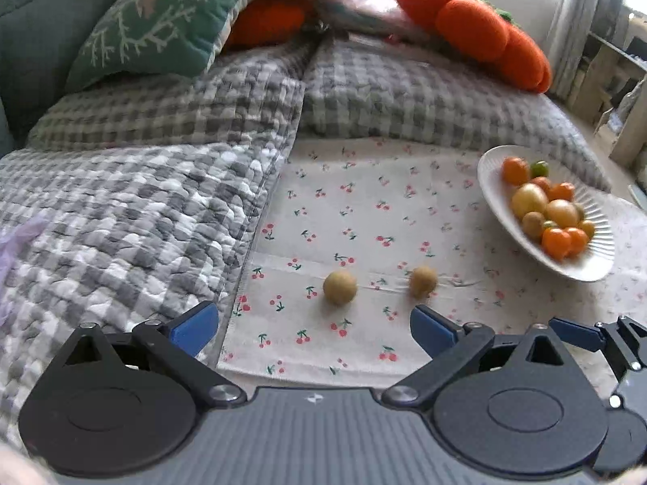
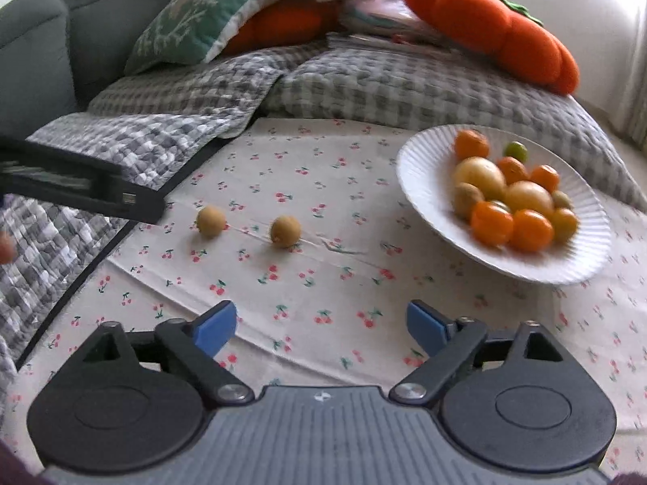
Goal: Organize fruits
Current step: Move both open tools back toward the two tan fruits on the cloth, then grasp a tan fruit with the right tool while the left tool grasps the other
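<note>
Two small tan round fruits lie on the cherry-print cloth [image 1: 364, 218]: one on the left [image 1: 339, 287] [image 2: 210, 221] and one on the right [image 1: 422, 281] [image 2: 285, 230]. A white ribbed plate [image 1: 598, 258] [image 2: 420, 169] at the right holds several orange, yellow and green fruits [image 2: 513, 198]. My left gripper [image 1: 313, 329] is open and empty, just short of the two loose fruits. My right gripper [image 2: 321, 329] is open and empty, above bare cloth in front of the plate. The right gripper's fingers [image 1: 574, 333] show at the lower right of the left wrist view.
A grey checked quilt [image 1: 121, 210] borders the cloth on the left and behind. A green patterned cushion [image 1: 161, 24] and orange plush pumpkin cushions [image 2: 497, 28] lie at the back. The left gripper's dark body [image 2: 81, 186] reaches in from the left in the right wrist view.
</note>
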The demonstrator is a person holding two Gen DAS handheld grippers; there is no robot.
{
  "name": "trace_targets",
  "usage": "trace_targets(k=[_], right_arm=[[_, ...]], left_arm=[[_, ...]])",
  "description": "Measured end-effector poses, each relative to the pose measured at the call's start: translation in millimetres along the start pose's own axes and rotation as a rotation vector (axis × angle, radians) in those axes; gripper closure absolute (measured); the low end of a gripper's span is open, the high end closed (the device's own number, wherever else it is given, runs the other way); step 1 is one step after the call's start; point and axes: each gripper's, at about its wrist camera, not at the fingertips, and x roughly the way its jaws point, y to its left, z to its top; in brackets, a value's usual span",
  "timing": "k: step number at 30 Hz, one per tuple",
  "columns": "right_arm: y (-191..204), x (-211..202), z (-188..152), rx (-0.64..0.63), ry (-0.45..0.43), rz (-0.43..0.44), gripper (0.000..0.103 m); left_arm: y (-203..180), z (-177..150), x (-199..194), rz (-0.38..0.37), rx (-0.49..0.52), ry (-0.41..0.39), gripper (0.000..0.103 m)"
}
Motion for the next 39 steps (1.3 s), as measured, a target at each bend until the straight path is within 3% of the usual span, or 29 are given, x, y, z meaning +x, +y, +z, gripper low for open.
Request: trace_targets(k=[5, 10, 16, 27, 35, 37, 39], right_arm=[[-1, 19, 8, 0.036, -0.086, 0.005, 0.028], [6, 37, 8, 0.057, -0.136, 0.039, 0.040], [5, 52, 10, 0.075, -0.167, 0.039, 0.051], [17, 63, 9, 0.039, -0.191, 0.014, 0.064], [19, 66, 11, 0.028, -0.182, 0.012, 0.079], [20, 67, 11, 0.029, -0.181, 0.013, 0.080], [19, 67, 11, 0.029, -0.181, 0.017, 0.080]], left_arm=[[4, 3, 24, -0.015, -0.021, -0.011, 0.009], [11, 7, 40, -0.110, -0.090, 0.006, 0.029], [14, 4, 59, -0.155, -0.146, 0.060, 0.048], [10, 4, 72, -0.136, -0.141, 0.058, 0.058], [5, 7, 77, -0.132, -0.096, 0.044, 0.071], [4, 7, 78, -0.133, -0.091, 0.043, 0.079], [4, 7, 77, -0.126, -0.080, 0.040, 0.081]])
